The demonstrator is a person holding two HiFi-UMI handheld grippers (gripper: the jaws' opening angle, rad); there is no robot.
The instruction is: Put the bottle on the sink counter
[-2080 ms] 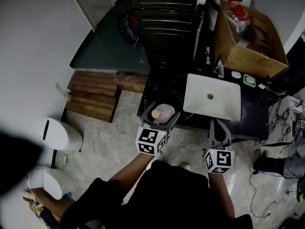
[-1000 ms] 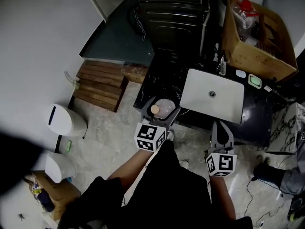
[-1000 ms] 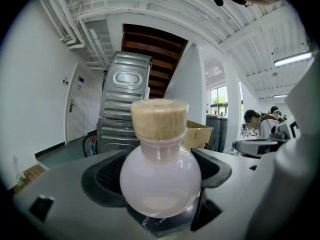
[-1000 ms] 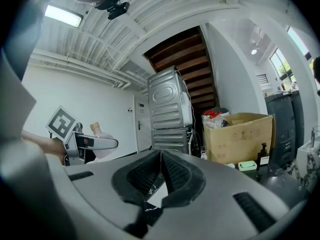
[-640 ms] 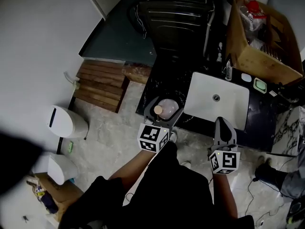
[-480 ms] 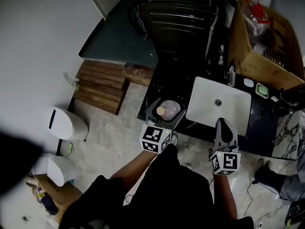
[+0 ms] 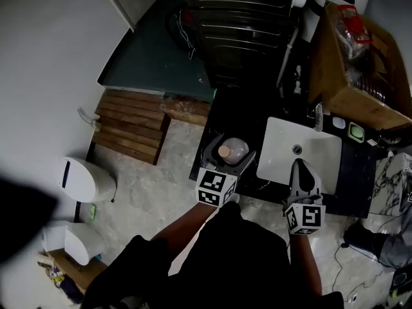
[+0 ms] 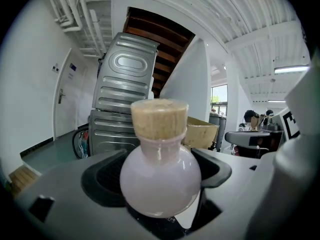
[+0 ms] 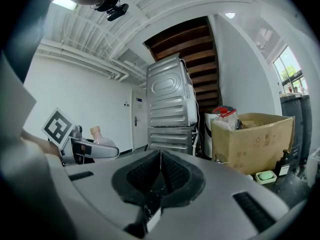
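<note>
A round pale-pink bottle (image 7: 234,150) with a cork stopper (image 8: 159,118) stands upright between the jaws of my left gripper (image 7: 229,154), which is shut on its belly (image 8: 160,181). In the head view it hangs over the left end of the black sink counter (image 7: 222,121), just left of the white basin (image 7: 283,148). My right gripper (image 7: 301,174) is shut with nothing in it, over the basin's front edge. In the right gripper view the bottle (image 9: 102,139) shows at the left and the gripper (image 9: 160,176) has its pads pressed together.
A cardboard box (image 7: 357,69) full of items stands at the back right of the counter, with a green soap dish (image 7: 356,132) and a small bottle (image 7: 318,116) beside it. A grey washing machine (image 7: 238,24) stands behind. Wooden slats (image 7: 127,126) and a white bin (image 7: 82,179) are on the floor at the left.
Both grippers have shifted right and a little forward along the counter; the bottle stays held in the left gripper, now nearer the basin's left edge.
</note>
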